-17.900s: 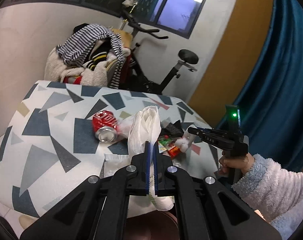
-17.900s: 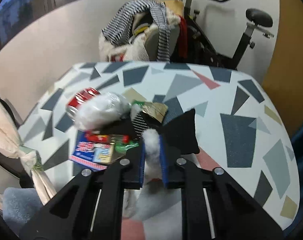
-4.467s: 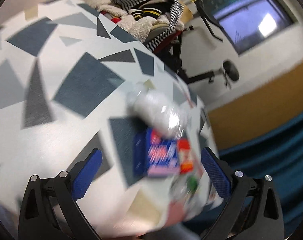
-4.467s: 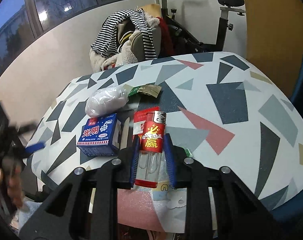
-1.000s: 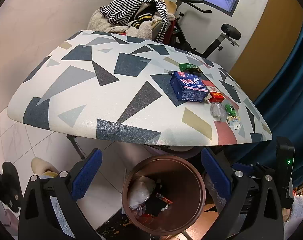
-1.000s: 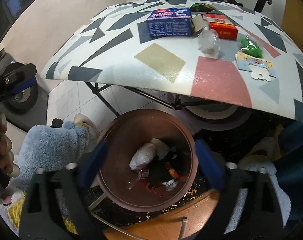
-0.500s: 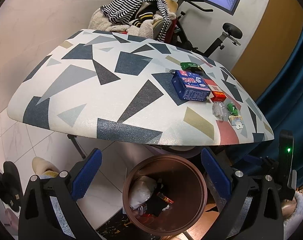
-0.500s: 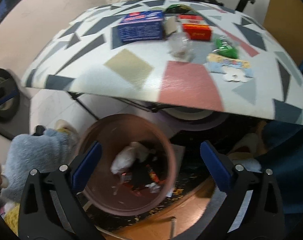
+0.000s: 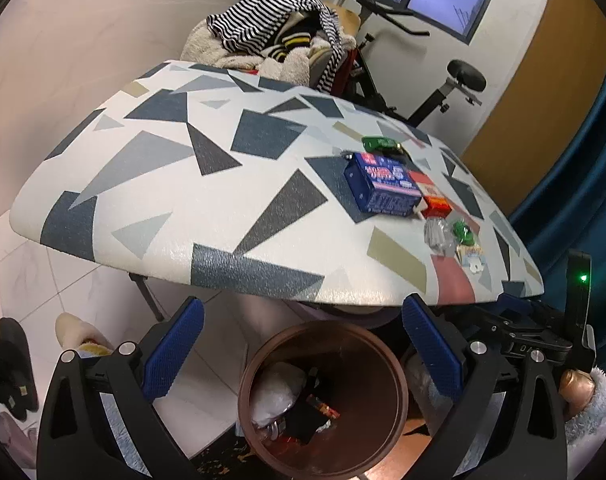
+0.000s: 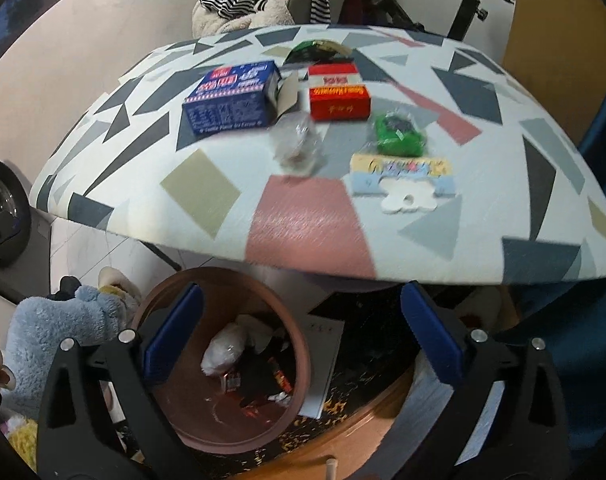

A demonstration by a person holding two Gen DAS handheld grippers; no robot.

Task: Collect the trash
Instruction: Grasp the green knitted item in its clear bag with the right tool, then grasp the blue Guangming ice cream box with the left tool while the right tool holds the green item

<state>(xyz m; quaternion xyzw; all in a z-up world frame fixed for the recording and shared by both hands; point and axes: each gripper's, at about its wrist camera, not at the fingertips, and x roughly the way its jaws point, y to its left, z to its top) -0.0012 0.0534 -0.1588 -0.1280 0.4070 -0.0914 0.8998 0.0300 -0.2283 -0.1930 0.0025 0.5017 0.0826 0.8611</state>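
Observation:
Below the table's near edge stands a round brown bin (image 9: pixel 399 376) (image 10: pixel 223 274) holding a white bag (image 10: pixel 223 352) and scraps. My left gripper (image 9: pixel 303 344) hangs open and empty above the bin. My right gripper (image 10: pixel 303 336) is open and empty too, just right of the bin; it also shows in the left wrist view as the right gripper (image 9: pixel 511 316). On the patterned table (image 10: pixel 303 220) lie a blue box (image 10: pixel 235 96), a red box (image 10: pixel 339 96), crumpled clear plastic (image 10: pixel 299 144), a green wrapper (image 10: pixel 399 134), a pastel card (image 10: pixel 403 180) and a green packet (image 10: pixel 315 50).
Behind the table a chair piled with striped clothes (image 9: pixel 271 36) and an exercise bike (image 9: pixel 459 80) stand by the wall. A blue curtain (image 9: pixel 583 168) hangs at right. A fluffy blue sleeve (image 10: pixel 63 332), black slippers (image 9: pixel 7 364) and a paper sheet (image 10: pixel 323 356) surround the bin.
The right gripper held a lighter 4.5 s ago and is now open and empty. Over the last second its view has swung up from the bin toward the table. The left gripper rose slightly.

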